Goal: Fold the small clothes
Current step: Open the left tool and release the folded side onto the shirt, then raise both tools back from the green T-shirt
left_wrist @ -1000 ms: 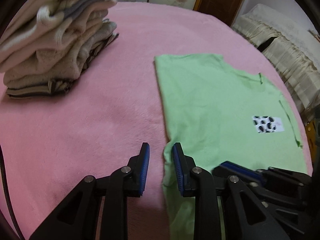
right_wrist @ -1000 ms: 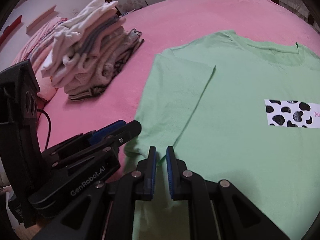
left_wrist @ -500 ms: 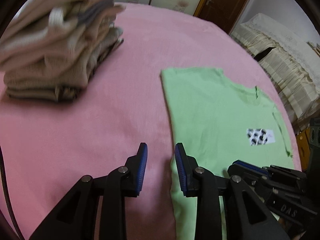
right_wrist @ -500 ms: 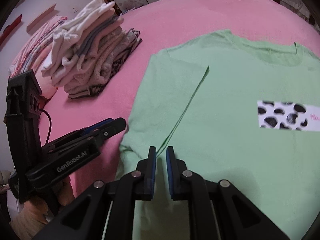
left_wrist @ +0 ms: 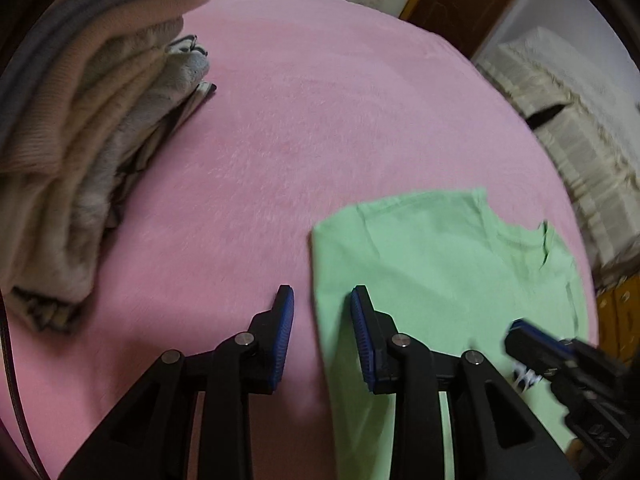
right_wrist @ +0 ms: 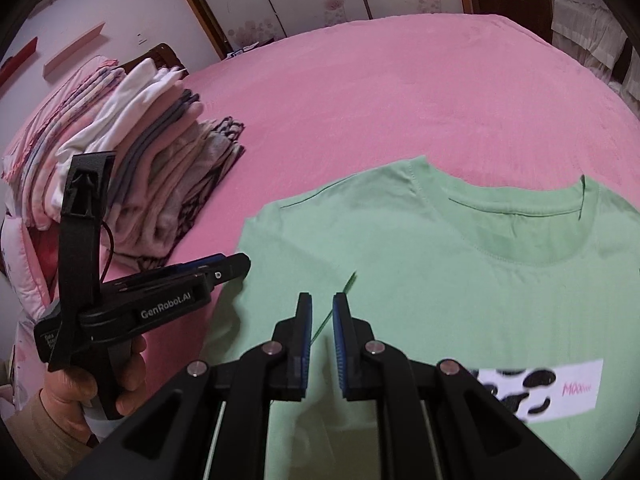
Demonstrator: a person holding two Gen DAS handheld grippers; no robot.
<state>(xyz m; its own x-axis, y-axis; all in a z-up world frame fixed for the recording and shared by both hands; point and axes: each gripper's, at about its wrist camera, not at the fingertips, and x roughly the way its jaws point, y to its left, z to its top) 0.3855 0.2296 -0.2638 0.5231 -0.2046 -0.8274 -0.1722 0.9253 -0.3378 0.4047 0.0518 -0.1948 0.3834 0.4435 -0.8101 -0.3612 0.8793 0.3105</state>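
Note:
A light green T-shirt [right_wrist: 460, 276] with a black-and-white spotted patch [right_wrist: 536, 388] lies flat on the pink blanket [right_wrist: 380, 92], its left sleeve folded in over the body. It also shows in the left wrist view [left_wrist: 432, 264]. My left gripper [left_wrist: 322, 300] is open and empty, above the shirt's left edge. It also shows in the right wrist view [right_wrist: 236, 262], left of the shirt. My right gripper [right_wrist: 321, 302] is slightly open and empty above the folded sleeve. It also shows in the left wrist view [left_wrist: 524, 330], low right.
A tall stack of folded clothes [right_wrist: 132, 160] stands on the blanket to the left, also in the left wrist view [left_wrist: 80, 140]. A bed or sofa with cream covers [left_wrist: 572, 128] stands past the blanket's right edge. A wooden door [left_wrist: 460, 4] is behind.
Both grippers have lifted and pulled back from the shirt's lower left edge. The left gripper has opened wider and the right has opened slightly. The sleeve fold lies flatter.

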